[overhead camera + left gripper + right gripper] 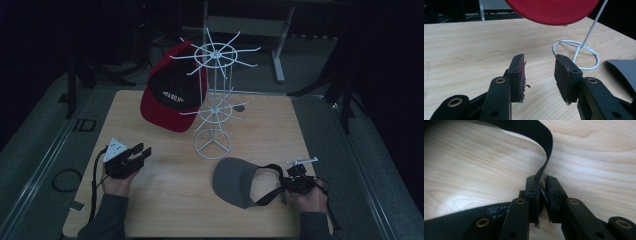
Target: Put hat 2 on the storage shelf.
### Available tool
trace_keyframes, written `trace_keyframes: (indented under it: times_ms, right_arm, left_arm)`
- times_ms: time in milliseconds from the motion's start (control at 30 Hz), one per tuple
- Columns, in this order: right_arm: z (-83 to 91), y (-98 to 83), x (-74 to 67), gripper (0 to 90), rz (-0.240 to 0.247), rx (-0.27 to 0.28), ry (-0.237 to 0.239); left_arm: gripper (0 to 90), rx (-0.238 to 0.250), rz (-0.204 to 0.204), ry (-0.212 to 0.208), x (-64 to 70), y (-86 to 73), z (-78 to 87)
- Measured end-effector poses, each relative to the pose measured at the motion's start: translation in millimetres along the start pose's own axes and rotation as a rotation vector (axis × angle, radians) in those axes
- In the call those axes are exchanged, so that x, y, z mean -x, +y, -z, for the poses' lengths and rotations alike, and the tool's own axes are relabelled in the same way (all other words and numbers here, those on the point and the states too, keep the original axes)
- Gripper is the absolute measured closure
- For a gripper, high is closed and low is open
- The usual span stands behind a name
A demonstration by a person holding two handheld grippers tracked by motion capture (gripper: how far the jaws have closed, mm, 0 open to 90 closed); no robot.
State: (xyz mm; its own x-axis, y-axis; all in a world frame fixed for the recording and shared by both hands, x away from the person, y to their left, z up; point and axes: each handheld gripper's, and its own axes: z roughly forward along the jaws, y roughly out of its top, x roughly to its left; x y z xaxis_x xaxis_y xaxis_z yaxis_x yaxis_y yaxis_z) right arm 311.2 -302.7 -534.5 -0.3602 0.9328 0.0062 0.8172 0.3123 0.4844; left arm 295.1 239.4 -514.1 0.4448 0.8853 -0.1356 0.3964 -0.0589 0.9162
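Note:
A grey visor [232, 180] with a black strap [267, 172] lies flat on the wooden table [165, 200], near its front right. My right gripper [290, 177] is shut on that strap; in the right gripper view the band [544, 142] curves up from between the pads [531, 186]. A red and black cap [170, 97] hangs on the white wire rack [215, 75] at the back middle. My left gripper [142, 150] rests open and empty at the table's left, pointing toward the rack's ring base [576, 53], with the red brim [554, 11] above.
The rack's wire arms [240, 52] stick out in all directions at two levels. A black cable loop [65, 179] lies on the floor to the left of the table. Dark stands and a grey frame [277, 50] sit beyond the far edge.

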Motion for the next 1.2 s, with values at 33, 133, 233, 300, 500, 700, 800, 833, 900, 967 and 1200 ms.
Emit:
trace_keyframes:
  times_ms: [33, 133, 233, 300, 500, 700, 800, 833, 900, 967, 1200]
  right_arm:
    - [-0.9, 1.8, 0.3, 81.9, 0.006, 0.000, -0.008]
    - [-5.4, 9.1, 3.2, 82.2, 0.013, 0.007, -0.039]
    - [-10.7, 17.9, 9.7, 82.6, 0.006, 0.017, -0.054]
    - [-14.5, 24.0, 14.1, 82.7, -0.004, 0.024, -0.064]
    - [-18.5, 36.4, 24.8, 74.6, -0.032, 0.031, -0.038]
    - [-11.6, 27.2, 28.8, 60.6, -0.070, 0.032, -0.019]
    - [-9.9, 20.6, 28.2, 58.8, -0.083, 0.021, -0.003]
    - [-9.6, 19.0, 27.5, 59.0, -0.079, 0.020, 0.004]
    - [-10.1, 17.5, 25.1, 63.6, -0.070, 0.009, 0.008]
    - [-11.7, 18.0, 23.6, 72.1, -0.061, -0.003, 0.002]
    - [-12.8, 26.6, 23.3, 87.5, -0.058, 0.028, -0.059]
  left_arm:
    - [60.7, -0.001, 0.000, 0.000, -0.1, 0.1, -0.1]
    - [60.7, -0.001, 0.001, 0.001, -0.1, 0.1, -0.2]
    - [60.7, -0.002, 0.000, 0.003, -0.5, 0.1, -0.1]
    - [60.7, -0.001, 0.000, 0.004, -0.9, 0.1, 0.1]
    - [60.7, 0.000, 0.002, 0.007, -1.8, 0.1, 1.0]
    - [60.7, -0.003, 0.003, 0.005, -0.9, -0.2, 0.0]
    - [60.7, -0.006, 0.000, 0.004, -0.5, -0.2, -0.5]
    - [60.7, -0.008, -0.001, 0.003, -0.3, -0.2, -0.8]
    - [60.7, -0.008, 0.000, 0.003, 0.1, -0.3, -1.2]
    - [60.7, -0.008, -0.002, 0.002, 0.6, -0.3, -1.9]
    - [60.7, -0.007, -0.001, 0.005, -0.7, -0.2, -0.8]
